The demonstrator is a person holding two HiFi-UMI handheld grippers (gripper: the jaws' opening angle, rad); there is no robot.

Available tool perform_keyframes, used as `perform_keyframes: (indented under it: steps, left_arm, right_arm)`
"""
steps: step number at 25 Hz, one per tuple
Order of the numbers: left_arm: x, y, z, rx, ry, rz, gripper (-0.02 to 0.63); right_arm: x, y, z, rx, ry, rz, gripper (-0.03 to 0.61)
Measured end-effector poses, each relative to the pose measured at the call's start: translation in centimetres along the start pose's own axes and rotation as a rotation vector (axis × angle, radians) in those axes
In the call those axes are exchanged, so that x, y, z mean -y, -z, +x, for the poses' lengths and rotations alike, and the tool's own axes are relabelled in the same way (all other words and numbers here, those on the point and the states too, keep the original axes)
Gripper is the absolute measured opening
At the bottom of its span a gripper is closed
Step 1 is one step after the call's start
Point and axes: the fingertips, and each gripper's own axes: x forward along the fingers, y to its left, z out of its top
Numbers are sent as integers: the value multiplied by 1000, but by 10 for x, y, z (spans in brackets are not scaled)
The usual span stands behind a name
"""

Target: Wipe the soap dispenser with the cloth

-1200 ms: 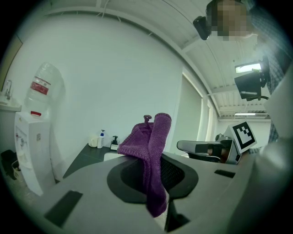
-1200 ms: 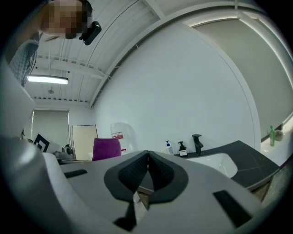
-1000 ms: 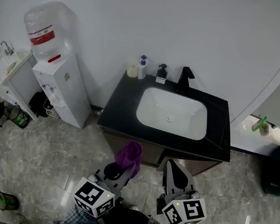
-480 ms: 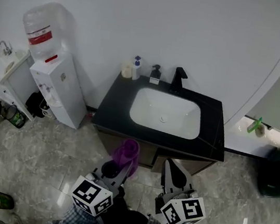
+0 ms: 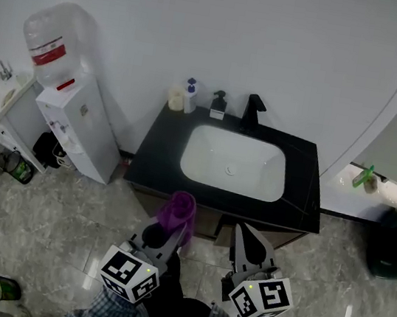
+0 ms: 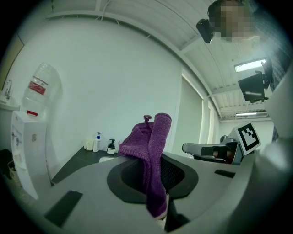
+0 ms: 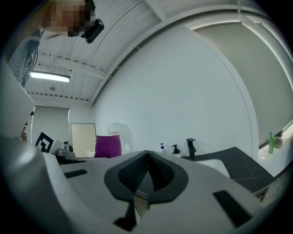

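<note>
A small dark soap dispenser [image 5: 219, 105] with a black pump stands at the back of the black vanity counter [image 5: 155, 156], left of the black faucet [image 5: 251, 112]. It also shows far off in the left gripper view, soap dispenser [image 6: 111, 146], and in the right gripper view, soap dispenser [image 7: 175, 149]. My left gripper [image 5: 175, 226] hangs in front of the counter's front edge, shut on a purple cloth [image 5: 178, 210] that stands up between the jaws, cloth [image 6: 151, 153]. My right gripper [image 5: 245, 237] is beside it, shut with nothing in it, right gripper [image 7: 147, 156].
A white pump bottle with a blue top [image 5: 190, 96] and a pale cup [image 5: 176, 99] stand left of the dispenser. The white sink basin [image 5: 234, 163] fills the counter's middle. A water cooler [image 5: 71, 120] stands to the left, a dark bin [image 5: 392, 253] at the right.
The view has shifted, so the vanity sits a little further left in the picture. The left gripper and its cloth are slightly nearer the counter's front edge. Both grippers kept their states.
</note>
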Motion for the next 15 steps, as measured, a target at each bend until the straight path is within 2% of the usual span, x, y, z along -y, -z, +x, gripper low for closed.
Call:
perform_keyframes:
  steps: [7,15]
  left_arm:
    - [-47,-6,51,-9,15,-7,57]
    - [-128,-30,123,-32,31,-7,57]
  right_arm:
    - [21,-4,56,30,-7,28,18]
    - [49,-17,161,15,7,28,18]
